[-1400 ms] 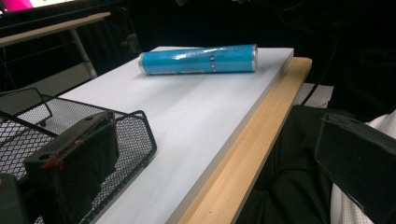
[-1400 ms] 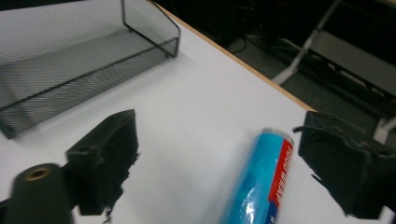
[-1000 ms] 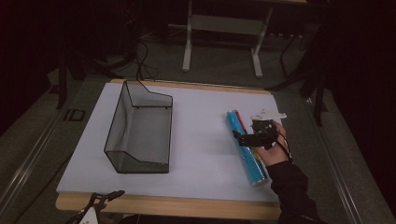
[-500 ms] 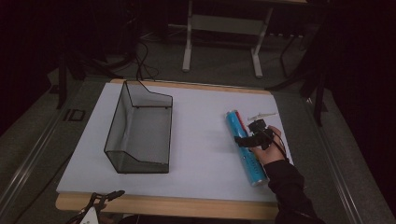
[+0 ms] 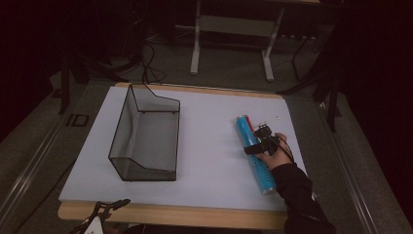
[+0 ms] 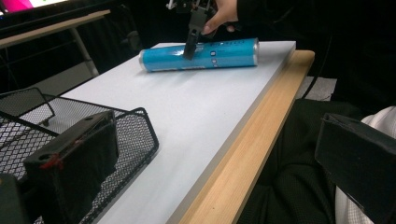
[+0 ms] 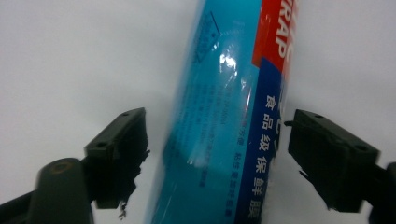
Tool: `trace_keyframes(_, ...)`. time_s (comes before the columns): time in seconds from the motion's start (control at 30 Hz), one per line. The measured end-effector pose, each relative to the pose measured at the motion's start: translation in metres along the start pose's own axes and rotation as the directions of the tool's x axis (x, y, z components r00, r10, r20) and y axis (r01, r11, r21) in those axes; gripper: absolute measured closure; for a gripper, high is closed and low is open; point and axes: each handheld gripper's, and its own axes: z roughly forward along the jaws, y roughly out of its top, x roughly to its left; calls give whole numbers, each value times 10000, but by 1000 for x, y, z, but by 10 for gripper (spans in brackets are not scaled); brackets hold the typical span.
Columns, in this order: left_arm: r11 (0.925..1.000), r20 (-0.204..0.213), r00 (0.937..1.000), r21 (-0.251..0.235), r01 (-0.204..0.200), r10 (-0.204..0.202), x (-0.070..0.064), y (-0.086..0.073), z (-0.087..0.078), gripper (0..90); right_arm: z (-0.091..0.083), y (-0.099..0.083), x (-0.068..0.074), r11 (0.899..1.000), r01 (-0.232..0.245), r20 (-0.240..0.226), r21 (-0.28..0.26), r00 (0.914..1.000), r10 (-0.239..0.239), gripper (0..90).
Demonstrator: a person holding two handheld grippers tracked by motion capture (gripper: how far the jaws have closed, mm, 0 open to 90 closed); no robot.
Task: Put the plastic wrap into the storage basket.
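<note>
The blue roll of wrap [image 5: 255,153] lies flat on the white table top [image 5: 209,146], near its right edge. It runs from the middle of that side down toward the front right corner. It has a red patch near its far end and white writing along its side.

The right gripper [image 5: 259,143] is over the middle of the roll. In the right gripper view its two black jaws stand wide apart, one on each side of the roll [image 7: 224,121]. There is a small gap between each jaw and the roll, so it has no hold of it. The person's hand [image 5: 270,155] is around the gripper, and a dark sleeve [image 5: 299,195] comes in from the front edge.

A black wire basket [image 5: 146,134] sits on the left half of the table top, well apart from the roll.

The left gripper [image 5: 104,214] is low at the front left corner, past the wooden front edge [image 5: 195,214]. In its own view the jaws look wide apart with nothing between them, though the picture is dark there.
</note>
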Motion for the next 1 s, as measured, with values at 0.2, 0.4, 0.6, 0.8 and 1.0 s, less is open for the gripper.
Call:
trace_keyframes(0.2,10000,19,10000,-6,-54,54,0,0,0,3,11,7,1,9956,2,38,933,10000,-5,233)
trace_keyframes(0.4,10000,52,10000,6,-35,35,0,0,0,3,16,16,1,9795,-121,103,2009,9999,102,267)
trace_keyframes(0.6,10000,57,10000,-34,1,0,0,0,0,3,20,20,2,9691,-107,245,2464,9997,48,261)
trace_keyframes(0.8,9999,58,9999,-61,95,-94,0,0,0,3,27,23,5,9564,204,290,2913,9991,-302,253)
trace_keyframes(1.0,9999,93,9999,-39,139,-138,1,0,1,3,32,29,5,9400,47,295,3413,9994,-157,259)
